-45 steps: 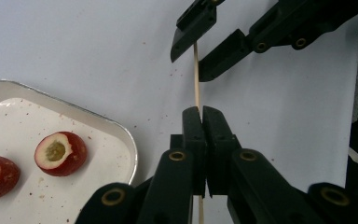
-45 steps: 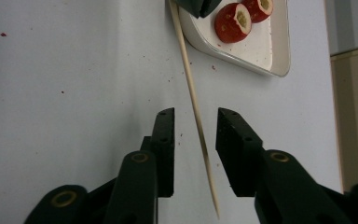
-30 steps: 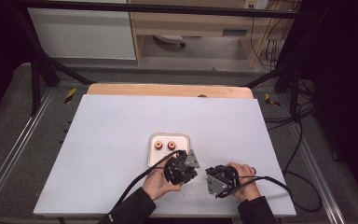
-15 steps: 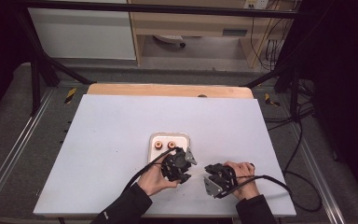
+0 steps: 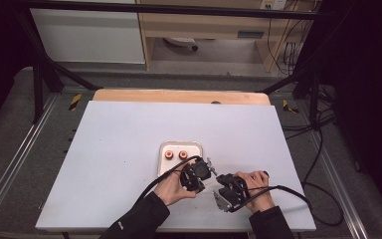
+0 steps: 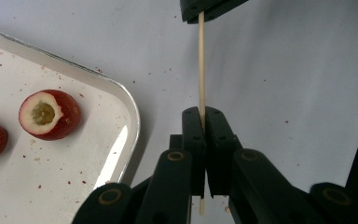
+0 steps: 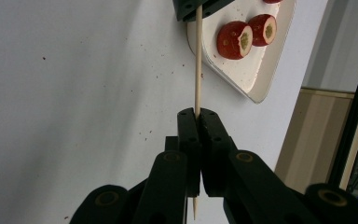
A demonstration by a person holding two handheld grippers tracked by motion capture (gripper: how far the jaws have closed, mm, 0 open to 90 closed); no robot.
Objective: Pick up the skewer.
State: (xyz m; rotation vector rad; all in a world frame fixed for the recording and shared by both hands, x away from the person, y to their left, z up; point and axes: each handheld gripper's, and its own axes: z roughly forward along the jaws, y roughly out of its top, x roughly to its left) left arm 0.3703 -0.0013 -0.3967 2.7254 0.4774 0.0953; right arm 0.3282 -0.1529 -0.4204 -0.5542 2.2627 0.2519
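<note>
A thin wooden skewer (image 6: pixel 201 65) runs between my two grippers, which face each other near the table's front edge. My left gripper (image 6: pixel 202 112) is shut on one end; its jaws have just been closing with the skewer between them. My right gripper (image 7: pixel 196 113) is shut on the other end of the skewer (image 7: pixel 197 60). From above, the left gripper (image 5: pixel 205 175) sits just left of the right gripper (image 5: pixel 221 185). A white tray (image 5: pixel 161 149) behind them holds two red cored fruit pieces (image 5: pixel 169 155) (image 5: pixel 183 155), one close up in the left gripper view (image 6: pixel 49 114).
The tray's rim (image 6: pixel 130 107) lies close to the left jaws, and its corner (image 7: pixel 261 88) is ahead and right of the right jaws. A wooden board (image 5: pixel 179 95) lines the far edge of the white table (image 5: pixel 104 149). Cables trail off to the right.
The left gripper shifted slightly left half a second ago and is back beside the right gripper. The right hand has stayed put.
</note>
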